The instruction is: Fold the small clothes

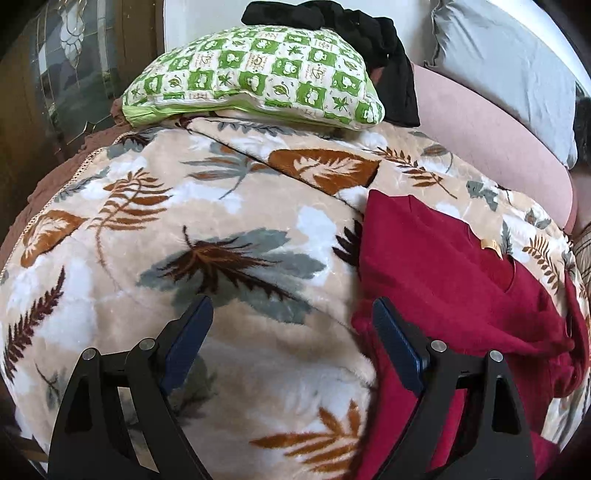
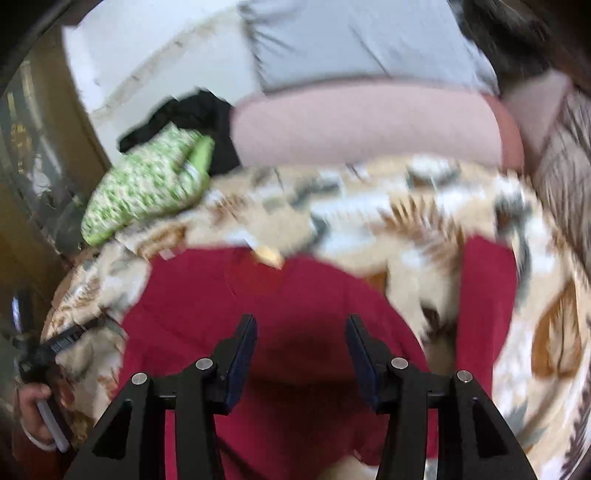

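A dark red garment (image 1: 436, 266) lies spread on a leaf-patterned fleece blanket (image 1: 207, 221), at the right of the left wrist view. My left gripper (image 1: 293, 314) is open and empty above the blanket, its right finger over the garment's left edge. In the blurred right wrist view the red garment (image 2: 258, 295) fills the lower middle, with a sleeve (image 2: 484, 295) reaching up at the right. My right gripper (image 2: 301, 332) is open and empty just above the garment. The left gripper (image 2: 62, 341) and the hand holding it show at the left edge there.
A green checked pillow (image 1: 258, 77) and black clothes (image 1: 369, 33) lie at the far side of the blanket. A pink cushion (image 1: 487, 147) and grey pillow (image 1: 509, 62) are at the right. A glass-fronted cabinet (image 1: 62, 66) stands at the left.
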